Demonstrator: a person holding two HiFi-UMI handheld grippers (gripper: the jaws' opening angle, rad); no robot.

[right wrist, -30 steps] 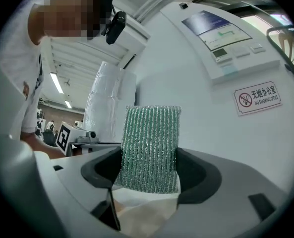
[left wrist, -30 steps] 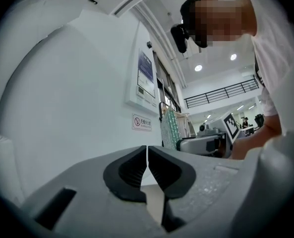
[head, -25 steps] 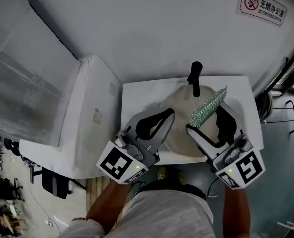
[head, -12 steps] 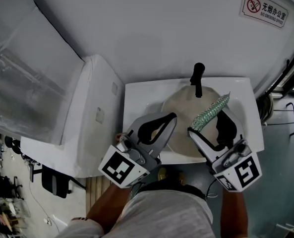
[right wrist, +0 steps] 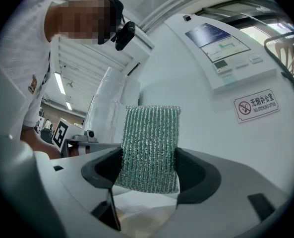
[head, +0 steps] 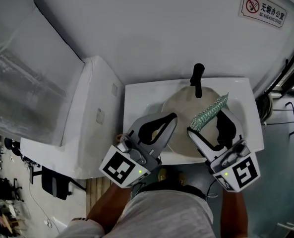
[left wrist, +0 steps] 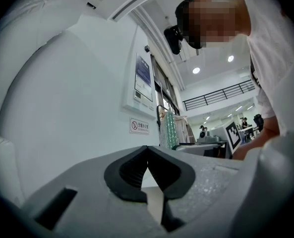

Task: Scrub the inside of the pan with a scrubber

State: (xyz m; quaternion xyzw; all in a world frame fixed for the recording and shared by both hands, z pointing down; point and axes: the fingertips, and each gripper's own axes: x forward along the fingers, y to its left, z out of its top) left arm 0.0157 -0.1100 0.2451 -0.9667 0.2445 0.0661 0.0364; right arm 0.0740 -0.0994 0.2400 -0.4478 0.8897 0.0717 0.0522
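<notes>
A round, pale pan is seen from above, lying in a white sink, with its black handle pointing toward the wall. Nothing is seen inside the pan, though much of its floor is covered by the two grippers held over it. No water or other items are seen in the sink around it.

A green ribbed scrubber is clamped upright between the jaws of the right gripper. In the right gripper view the scrubber is pressed on both sides by the dark pads, standing well above them. It is held over the right part of the pan, apparently raised rather than pressed against the surface; contact cannot be confirmed.

The left gripper is held over the left part of the pan. In its own view its jaws are clenched together at the tips with nothing between them.

The scrubber is judged to be in hand and ready, while the scrubbing itself appears to remain to be done.

A no-smoking sign is fixed to the wall behind.
</notes>
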